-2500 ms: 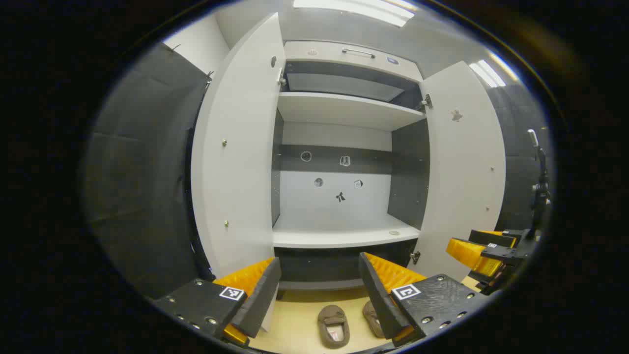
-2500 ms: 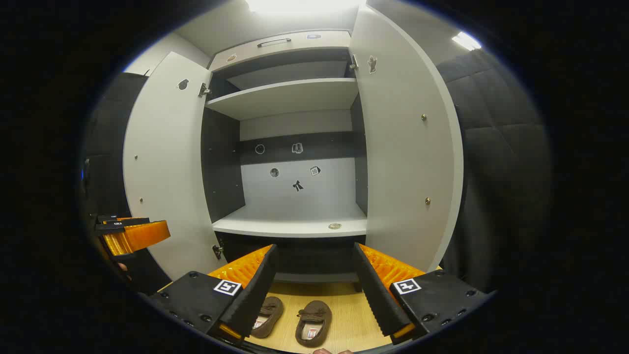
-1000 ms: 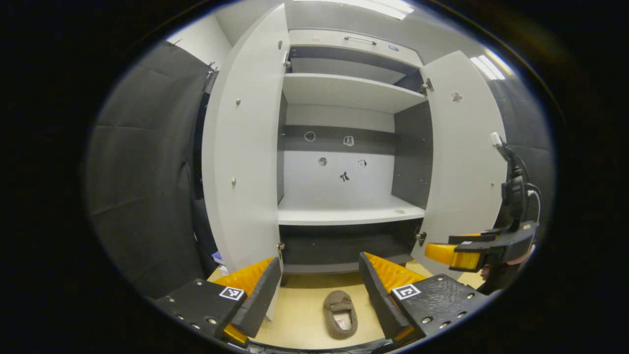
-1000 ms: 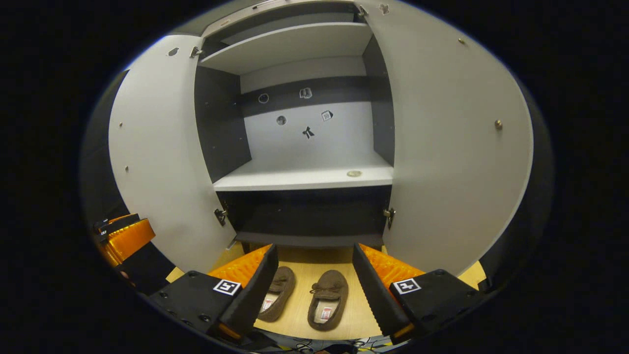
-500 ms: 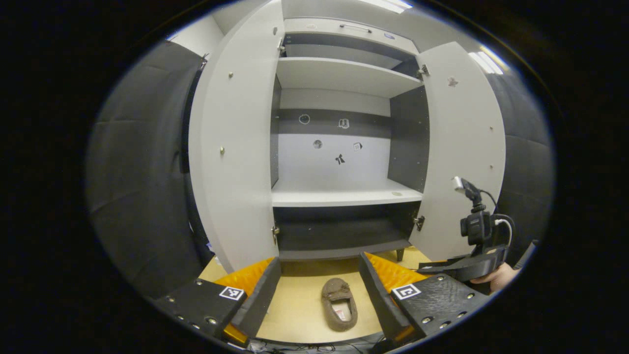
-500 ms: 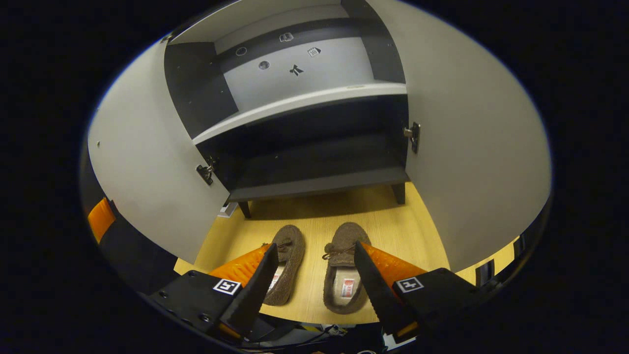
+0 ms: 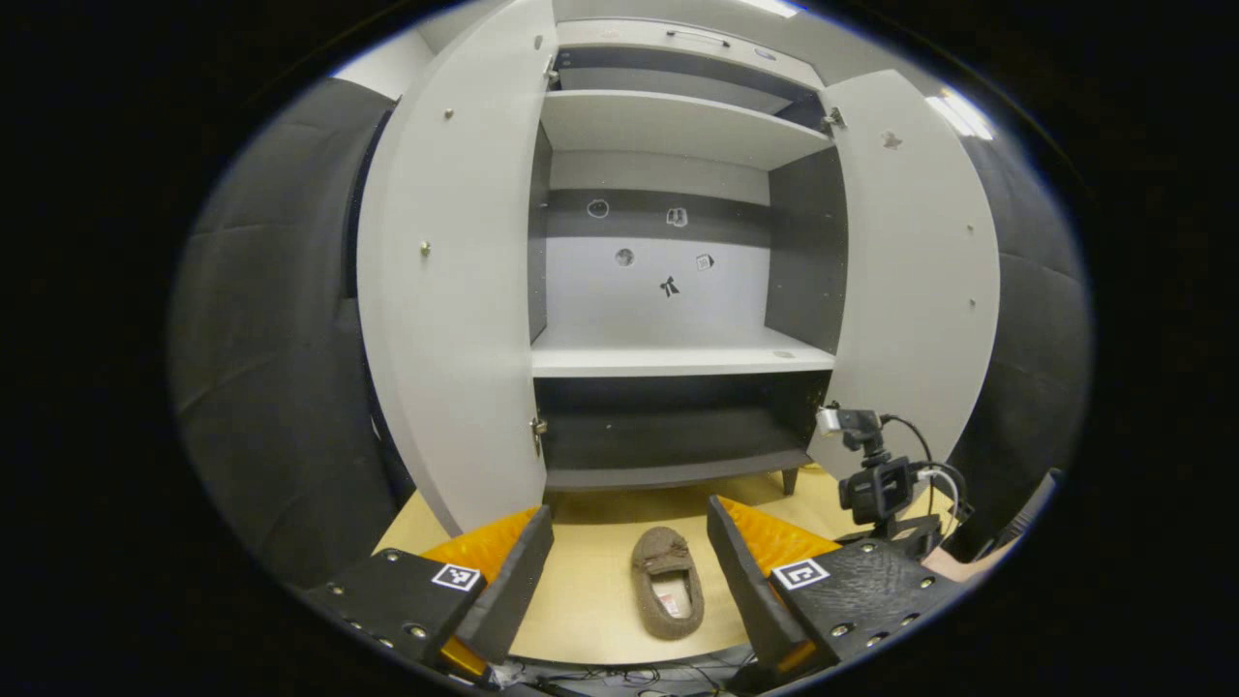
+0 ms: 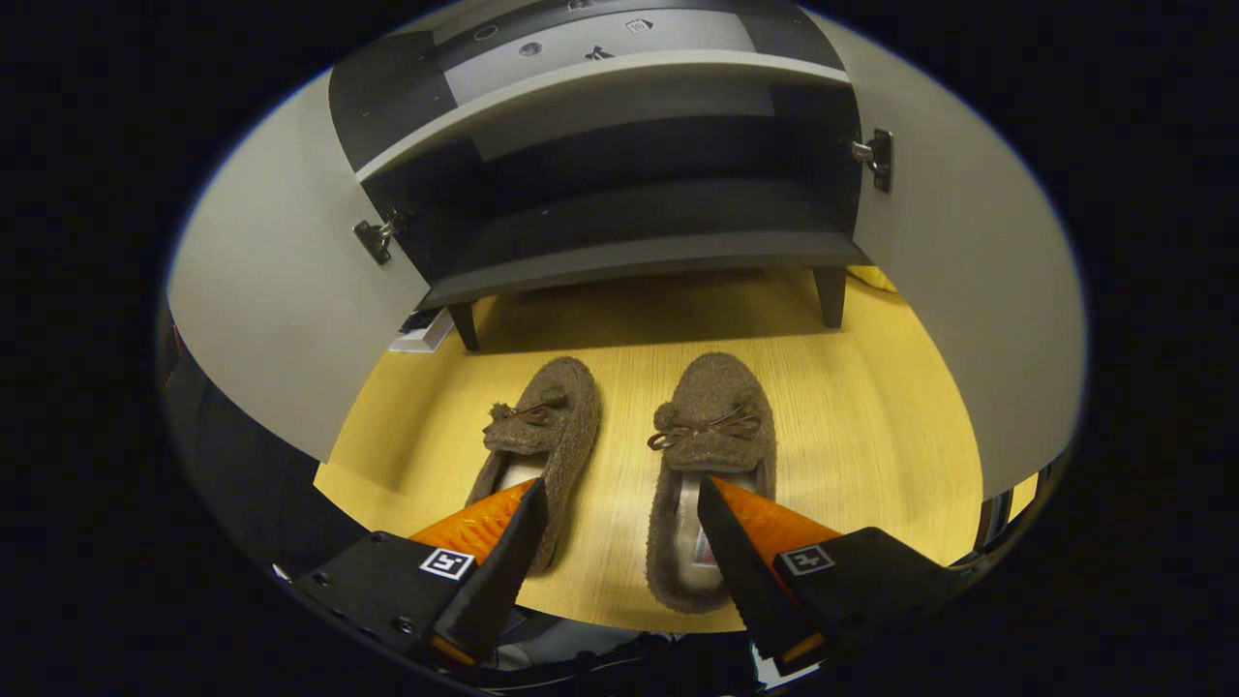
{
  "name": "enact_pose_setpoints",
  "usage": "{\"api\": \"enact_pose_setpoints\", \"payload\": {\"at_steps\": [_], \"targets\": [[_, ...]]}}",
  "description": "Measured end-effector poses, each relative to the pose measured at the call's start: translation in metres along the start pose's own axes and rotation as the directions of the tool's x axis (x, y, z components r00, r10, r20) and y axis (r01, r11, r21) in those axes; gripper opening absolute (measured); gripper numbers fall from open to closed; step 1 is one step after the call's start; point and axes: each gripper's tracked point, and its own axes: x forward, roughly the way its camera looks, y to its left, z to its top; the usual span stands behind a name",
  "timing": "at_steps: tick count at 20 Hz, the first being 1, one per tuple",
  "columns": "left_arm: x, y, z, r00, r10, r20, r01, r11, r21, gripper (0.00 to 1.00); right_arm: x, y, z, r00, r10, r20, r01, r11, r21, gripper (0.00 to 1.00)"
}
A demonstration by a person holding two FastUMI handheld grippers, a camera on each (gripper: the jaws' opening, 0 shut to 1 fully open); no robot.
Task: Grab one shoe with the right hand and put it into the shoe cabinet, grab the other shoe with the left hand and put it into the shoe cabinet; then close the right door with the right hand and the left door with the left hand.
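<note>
2 shoes (image 8: 629, 474) on floor; both grippers' fingers apart; insole labels unreadable.

right shoe's (image 8: 711, 465) heel behind the right claw's finger (image 8: 750, 552); back-wall stickers (image 7: 668, 286) too small to identify

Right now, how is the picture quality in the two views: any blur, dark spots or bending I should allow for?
Left gripper view: sharp, but the fisheye bows the cabinet doors outward; the bottom compartment is dark beside the bright middle shelf. Right gripper view: both shoes are crisp on the evenly lit floor, with shadow under the cabinet.
</note>
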Motion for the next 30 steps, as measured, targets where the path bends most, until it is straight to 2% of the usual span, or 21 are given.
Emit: {"api": "enact_pose_setpoints", "payload": {"at_steps": [5,6,7,8,9,10,11,13,14,16,17,18,21,22,24,25,27,30], "targets": [[-0.002,0.008,-0.005,1.000,0.020,-0.005,-0.020,1.000,0.014,0.93,0.033,-0.008,-0.012,0.998,-0.036,-0.043,0.036,0.999,-0.010,0.99],[-0.003,0.010,-0.006,1.000,0.025,-0.007,-0.025,1.000,0.011,0.93,0.041,-0.012,-0.011,0.998,-0.055,-0.040,0.054,0.998,-0.027,0.93],[-0.003,0.012,-0.009,1.000,0.029,-0.012,-0.029,1.000,0.006,0.93,0.049,-0.016,-0.010,0.996,-0.073,-0.042,0.072,0.997,-0.041,0.99],[-0.004,0.014,-0.011,0.999,0.033,-0.018,-0.033,0.999,0.001,0.93,0.056,-0.018,-0.011,0.996,-0.082,-0.042,0.080,0.996,-0.049,0.93],[-0.003,0.016,-0.014,0.999,0.038,-0.024,-0.038,0.999,-0.003,0.93,0.061,-0.017,-0.010,0.995,-0.086,-0.043,0.083,0.995,-0.052,0.99],[-0.004,0.018,-0.016,0.999,0.044,-0.030,-0.044,0.999,-0.006,0.93,0.067,-0.020,-0.007,0.995,-0.098,-0.034,0.096,0.994,-0.060,0.92],[-0.005,0.020,-0.018,0.998,0.050,-0.035,-0.050,0.999,-0.009,0.93,0.072,-0.022,-0.004,0.994,-0.108,-0.023,0.106,0.992,-0.071,0.93],[-0.006,0.022,-0.021,0.998,0.057,-0.040,-0.058,0.998,-0.018,0.93,0.079,-0.026,0.000,0.991,-0.132,-0.017,0.131,0.988,-0.087,0.77],[-0.006,0.022,-0.021,0.997,0.059,-0.041,-0.060,0.998,-0.022,0.93,0.082,-0.030,0.000,0.989,-0.150,-0.015,0.148,0.985,-0.093,0.82],[-0.005,0.022,-0.021,0.997,0.062,-0.043,-0.063,0.998,-0.024,0.93,0.085,-0.041,0.004,0.981,-0.196,-0.006,0.194,0.976,-0.097,0.65],[-0.005,0.021,-0.022,0.997,0.063,-0.044,-0.064,0.998,-0.024,0.93,0.084,-0.045,0.005,0.977,-0.211,-0.007,0.210,0.973,-0.097,0.38],[-0.004,0.021,-0.021,0.997,0.063,-0.043,-0.064,0.998,-0.024,0.93,0.084,-0.047,0.005,0.977,-0.213,-0.006,0.212,0.973,-0.093,0.25],[-0.004,0.016,-0.018,0.998,0.056,-0.035,-0.056,0.998,-0.016,0.93,0.083,-0.052,0.006,0.976,-0.216,-0.027,0.213,0.974,-0.079,0.27],[-0.004,0.014,-0.017,0.998,0.052,-0.032,-0.053,0.999,-0.013,0.93,0.080,-0.049,0.003,0.976,-0.212,-0.041,0.209,0.976,-0.069,0.08],[-0.005,0.010,-0.014,0.999,0.049,-0.024,-0.049,0.999,-0.008,0.93,0.078,-0.048,0.003,0.980,-0.193,-0.046,0.189,0.980,-0.065,0.08],[-0.006,0.009,-0.013,0.999,0.046,-0.021,-0.046,0.999,-0.008,0.93,0.079,-0.049,0.002,0.982,-0.177,-0.057,0.173,0.982,-0.069,0.04],[-0.007,0.006,-0.010,0.999,0.041,-0.014,-0.041,0.999,-0.009,0.93,0.070,-0.049,0.001,0.987,-0.146,-0.065,0.140,0.986,-0.086,0.02],[-0.008,0.001,-0.006,1.000,0.031,-0.001,-0.032,0.999,-0.005,0.93,0.050,-0.050,0.003,0.992,-0.121,-0.039,0.117,0.988,-0.099,0.00]]}}
